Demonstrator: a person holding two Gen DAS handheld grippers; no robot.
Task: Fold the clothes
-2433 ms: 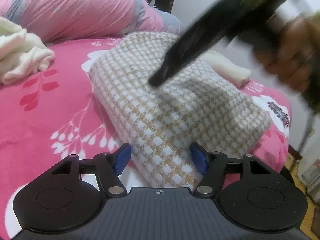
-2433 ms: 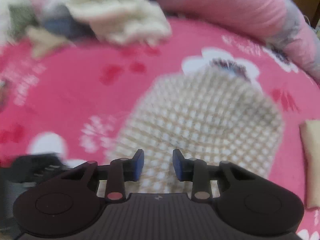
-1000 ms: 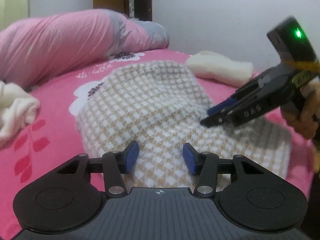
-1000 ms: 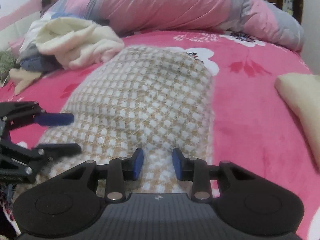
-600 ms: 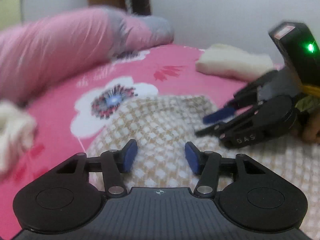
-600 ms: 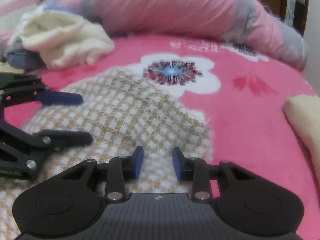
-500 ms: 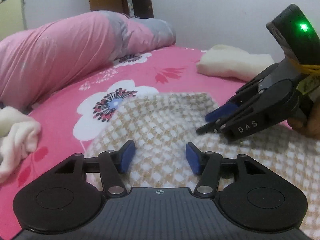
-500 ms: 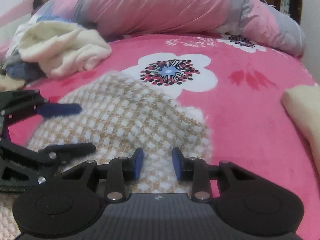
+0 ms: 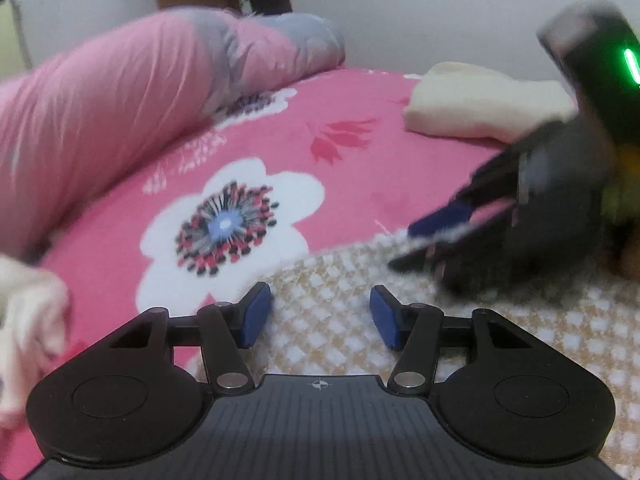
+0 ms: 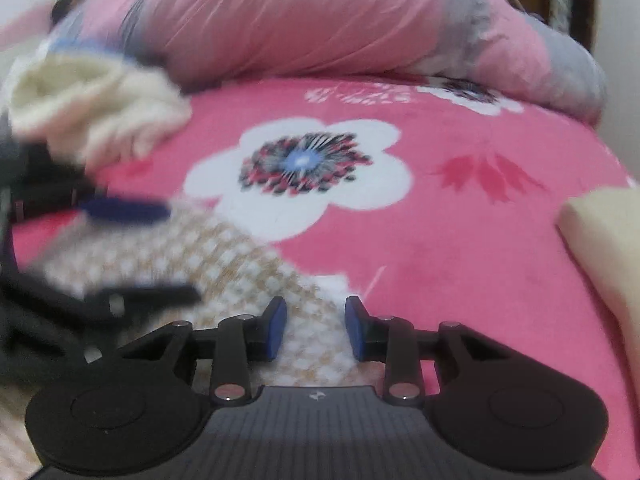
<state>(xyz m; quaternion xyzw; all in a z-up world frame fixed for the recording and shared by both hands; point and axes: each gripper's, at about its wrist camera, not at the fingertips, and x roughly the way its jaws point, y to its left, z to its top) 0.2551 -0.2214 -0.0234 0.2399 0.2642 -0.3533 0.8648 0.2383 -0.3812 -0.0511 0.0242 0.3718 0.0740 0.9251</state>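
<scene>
Checked garment (image 9: 344,320) lies on pink bed (image 9: 360,168), near white flower print. Left tool (image 9: 320,316) and right tool (image 10: 316,328) part-open, empty, at garment's far edge. Step: grasping edge. Next: close both, fold.

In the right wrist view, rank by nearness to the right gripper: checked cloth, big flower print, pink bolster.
1. Checked cloth, between and just beyond the right gripper fingers.
2. Big flower print, mid-bed, centre.
3. Pink bolster, along the far edge.
</scene>
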